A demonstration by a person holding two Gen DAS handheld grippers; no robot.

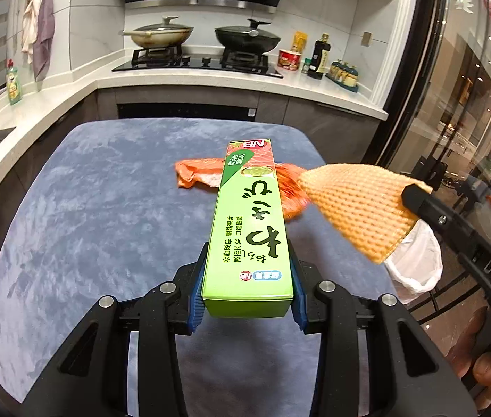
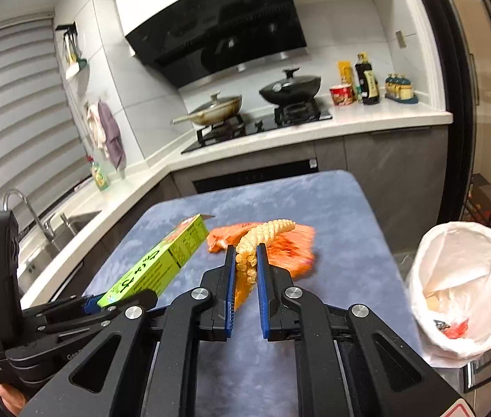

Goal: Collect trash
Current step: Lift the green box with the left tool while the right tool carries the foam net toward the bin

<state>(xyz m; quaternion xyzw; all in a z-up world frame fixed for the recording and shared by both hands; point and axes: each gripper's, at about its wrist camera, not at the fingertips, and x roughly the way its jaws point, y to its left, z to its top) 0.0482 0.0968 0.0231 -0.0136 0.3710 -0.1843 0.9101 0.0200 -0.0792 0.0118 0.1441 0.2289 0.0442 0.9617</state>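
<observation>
My left gripper (image 1: 247,278) is shut on a long green box (image 1: 250,222) and holds it above the blue table (image 1: 106,208); the box also shows in the right wrist view (image 2: 162,260). My right gripper (image 2: 245,253) is shut on a yellow foam net sleeve (image 2: 263,239), which also shows in the left wrist view (image 1: 360,205), held in the air. A crumpled orange wrapper (image 2: 290,246) lies on the table behind both; in the left wrist view the wrapper (image 1: 197,173) is partly hidden by the box.
A bin lined with a white bag (image 2: 464,292), with some trash inside, stands off the table's right edge. A kitchen counter with a stove and pans (image 2: 256,107) runs behind; a sink (image 2: 54,232) is at the left.
</observation>
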